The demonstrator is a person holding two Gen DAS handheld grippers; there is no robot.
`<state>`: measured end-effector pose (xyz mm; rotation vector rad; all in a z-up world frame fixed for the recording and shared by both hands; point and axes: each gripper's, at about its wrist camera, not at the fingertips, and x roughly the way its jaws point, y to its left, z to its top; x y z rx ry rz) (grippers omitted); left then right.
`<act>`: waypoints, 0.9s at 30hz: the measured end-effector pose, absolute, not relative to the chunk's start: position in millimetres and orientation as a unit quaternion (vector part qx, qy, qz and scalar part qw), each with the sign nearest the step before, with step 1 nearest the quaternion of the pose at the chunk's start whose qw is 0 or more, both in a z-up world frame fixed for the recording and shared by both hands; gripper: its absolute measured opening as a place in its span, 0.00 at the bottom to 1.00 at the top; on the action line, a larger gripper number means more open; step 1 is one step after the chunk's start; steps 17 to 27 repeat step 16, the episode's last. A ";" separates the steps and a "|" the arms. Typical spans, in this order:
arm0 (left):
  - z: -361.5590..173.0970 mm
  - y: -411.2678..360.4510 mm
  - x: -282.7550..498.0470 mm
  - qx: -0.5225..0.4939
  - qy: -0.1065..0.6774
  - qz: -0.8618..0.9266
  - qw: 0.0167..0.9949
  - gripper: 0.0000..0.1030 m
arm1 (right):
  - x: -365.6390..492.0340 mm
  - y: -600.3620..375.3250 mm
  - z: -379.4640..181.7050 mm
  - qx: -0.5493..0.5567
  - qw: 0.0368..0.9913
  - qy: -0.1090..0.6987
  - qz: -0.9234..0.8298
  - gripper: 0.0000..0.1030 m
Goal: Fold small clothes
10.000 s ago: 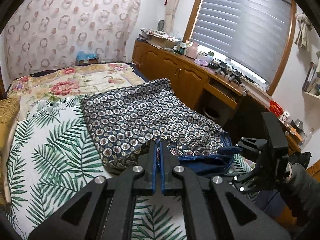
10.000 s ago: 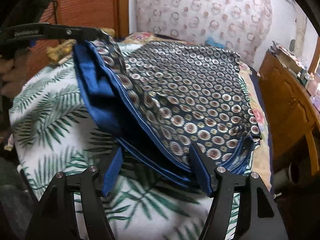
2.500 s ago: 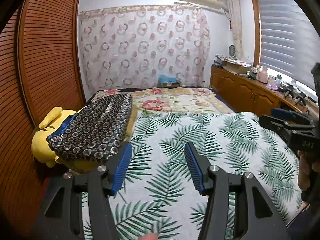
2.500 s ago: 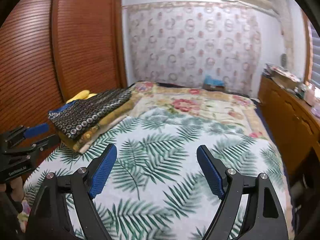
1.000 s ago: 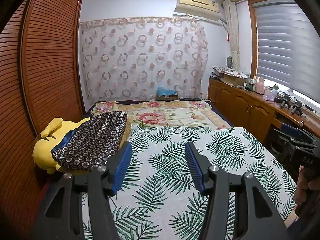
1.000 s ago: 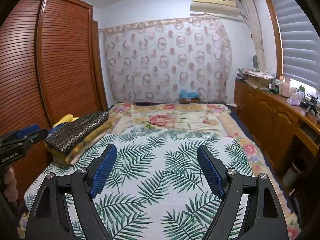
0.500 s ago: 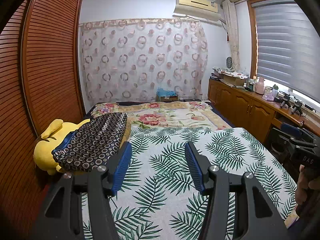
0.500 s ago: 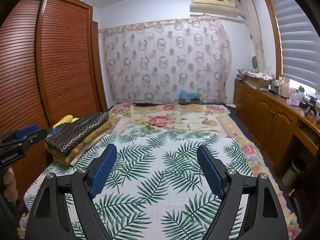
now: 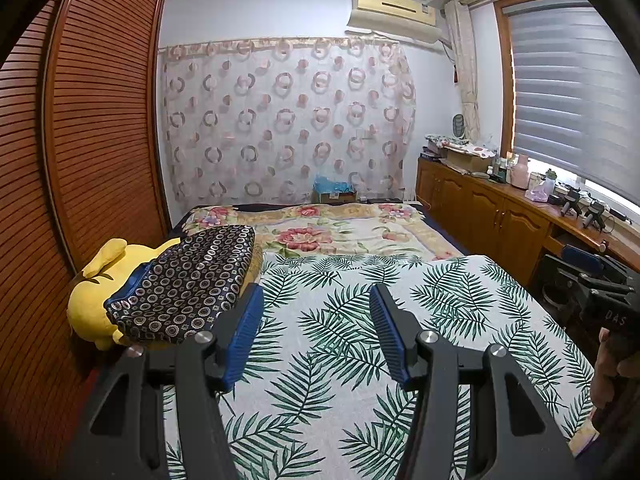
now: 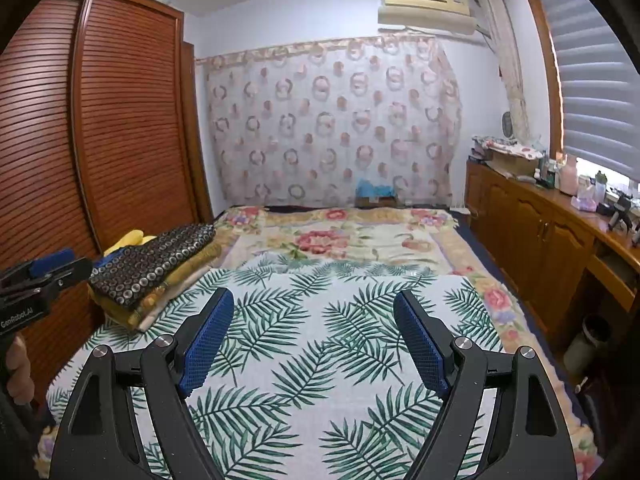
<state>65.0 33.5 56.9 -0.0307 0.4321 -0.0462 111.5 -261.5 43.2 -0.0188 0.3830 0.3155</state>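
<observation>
Presently both grippers hover above the palm-leaf bedspread (image 9: pixel 328 360) with nothing between their jaws. Left gripper (image 9: pixel 316 332): jaws spread part way, blue pads bare, matching the frames of the last second, with no shift in view. Right gripper (image 10: pixel 312 344): jaws spread wide, likewise unchanged over the last second. Ten seconds ago the left jaws were pressed together on the hem of the dark circle-patterned garment, which then lay across the middle of the bed with the right jaws around its blue-lined edge; that garment (image 9: pixel 188 284) now lies folded at the left side of the bed, resting on a yellow plush toy (image 9: pixel 92 292) beside the slatted wooden wardrobe (image 9: pixel 92 128), well apart from both grippers. In the right wrist view the folded garment (image 10: pixel 156 260) sits on top of a yellow folded layer, and the left gripper appears at the left edge, held by a hand (image 10: pixel 18 368). In the left wrist view the right gripper (image 9: pixel 600 280) appears at the right edge. A floral quilt (image 9: pixel 332 232) covers the far half of the bed; wooden cabinets (image 9: pixel 488 212) line the right wall.
</observation>
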 end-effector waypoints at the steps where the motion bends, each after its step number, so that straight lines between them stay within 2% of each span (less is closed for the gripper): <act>1: 57.1 34.1 65.2 -0.015 0.214 -0.023 0.976 0.53 | 111.7 -261.3 43.1 -0.010 0.969 0.189 0.156 0.82; 27: 57.1 33.9 64.6 -0.015 0.214 -0.023 0.976 0.53 | 111.9 -261.0 42.6 -0.009 0.969 0.190 0.156 0.82</act>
